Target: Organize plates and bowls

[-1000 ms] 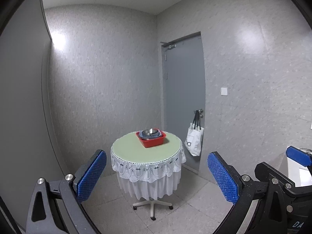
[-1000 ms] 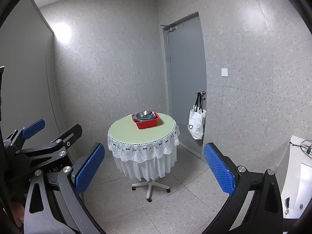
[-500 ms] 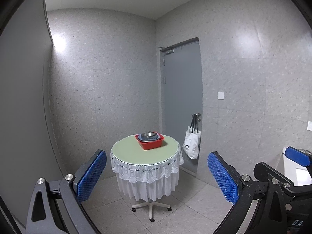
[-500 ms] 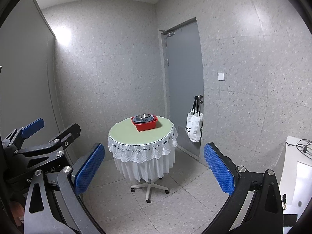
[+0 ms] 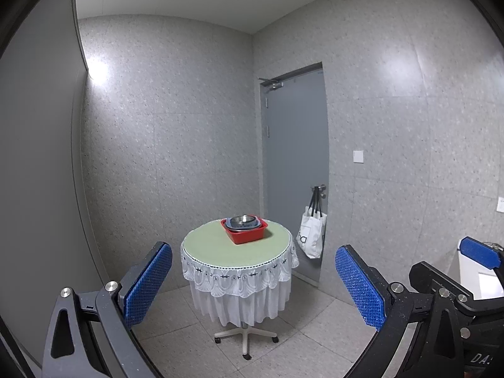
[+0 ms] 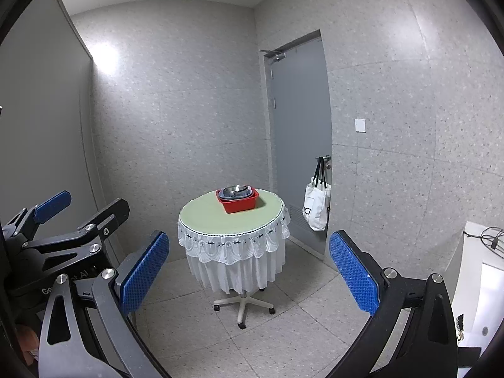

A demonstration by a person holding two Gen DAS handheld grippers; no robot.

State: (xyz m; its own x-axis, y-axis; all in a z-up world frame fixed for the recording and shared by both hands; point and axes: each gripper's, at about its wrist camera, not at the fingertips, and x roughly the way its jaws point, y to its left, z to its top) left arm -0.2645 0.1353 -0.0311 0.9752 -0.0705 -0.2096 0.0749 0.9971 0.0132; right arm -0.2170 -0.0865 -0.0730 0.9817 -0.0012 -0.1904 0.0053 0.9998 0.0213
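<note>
A red tub point(image 5: 246, 233) stands on a round table point(image 5: 220, 249) with a green top and white lace skirt, far ahead across the room. In the tub sit a blue dish and a steel bowl point(image 5: 242, 220). The tub also shows in the right wrist view point(image 6: 238, 202), with the bowl point(image 6: 234, 189) inside it. My left gripper point(image 5: 252, 278) is open and empty, well short of the table. My right gripper point(image 6: 249, 266) is open and empty too. The left gripper's body shows at the left of the right wrist view point(image 6: 63, 239).
A grey door point(image 5: 294, 170) is in the right wall, with a white tote bag point(image 5: 311, 234) on its handle. The table stands on a wheeled base point(image 5: 245, 337) on a tiled floor. A white desk point(image 6: 482, 286) with cables is at the far right.
Both views have tilted upward and pulled slightly back, so the table sits lower and looks smaller. Both grippers stay open and empty.
</note>
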